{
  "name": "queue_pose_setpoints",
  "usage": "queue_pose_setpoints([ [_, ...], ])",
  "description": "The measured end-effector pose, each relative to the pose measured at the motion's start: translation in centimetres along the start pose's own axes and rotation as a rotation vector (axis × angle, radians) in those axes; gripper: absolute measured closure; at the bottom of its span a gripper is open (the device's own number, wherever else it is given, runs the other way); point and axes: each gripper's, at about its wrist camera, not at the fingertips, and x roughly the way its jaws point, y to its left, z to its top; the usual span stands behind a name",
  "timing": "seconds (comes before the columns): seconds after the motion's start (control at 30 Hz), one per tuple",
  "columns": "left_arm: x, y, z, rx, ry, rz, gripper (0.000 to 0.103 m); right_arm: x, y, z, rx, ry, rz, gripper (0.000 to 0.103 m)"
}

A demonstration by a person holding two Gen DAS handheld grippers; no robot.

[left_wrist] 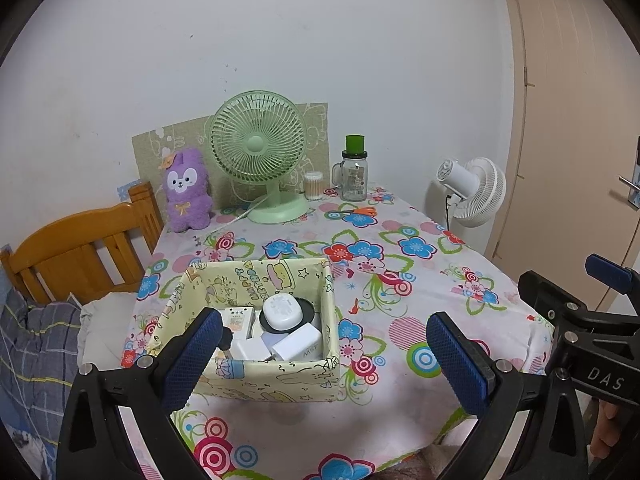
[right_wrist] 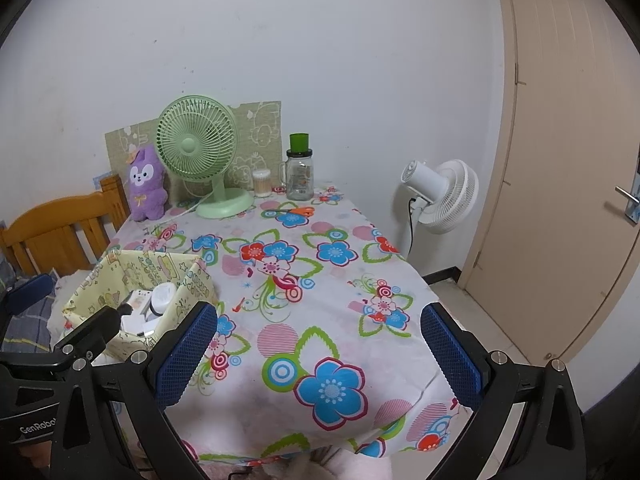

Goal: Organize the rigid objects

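A yellow cartoon-print box sits on the near left of the flowered tablecloth. It holds several white chargers and plugs, a round white device on a black disc, and a small white carton. The box also shows in the right wrist view. My left gripper is open and empty, hovering in front of the box. My right gripper is open and empty over the near middle of the table, right of the box.
At the back stand a green desk fan, a purple plush, a cotton-swab jar and a glass mug jar with green lid. Orange scissors lie near it. A wooden chair stands left, a white floor fan and door right.
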Motion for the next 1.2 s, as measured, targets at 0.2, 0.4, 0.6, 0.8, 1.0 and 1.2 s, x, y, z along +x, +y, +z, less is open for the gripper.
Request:
queue_pose_setpoints([
  [0.2, 0.04, -0.04, -0.04, 0.005, 0.001, -0.005, 0.0, 0.08, 0.05, 0.0, 0.001, 0.001, -0.001, 0.0],
  [0.4, 0.11, -0.03, -0.06, 0.004, 0.002, -0.004, 0.0, 0.26, -0.01, 0.07, 0.016, 0.002, 0.006, 0.0],
  [0.6, 0.32, -0.07, -0.01, 0.002, 0.005, -0.01, 0.0, 0.35, 0.07, 0.03, 0.02, 0.001, -0.001, 0.0],
  [0.8, 0.32, -0.08, -0.1, 0.0, 0.004, -0.011, 0.0, 0.31, 0.06, -0.08, 0.022, 0.0, -0.003, 0.0],
  [1.0, 0.3, -0.12, -0.15, -0.002, 0.003, -0.015, 0.0, 0.3, 0.1, -0.08, 0.021, 0.0, -0.004, 0.0],
  [1.2, 0.33, -0.07, -0.17, -0.006, 0.007, -0.018, 0.0, 0.29, 0.04, -0.1, 0.02, 0.003, -0.006, 0.0],
])
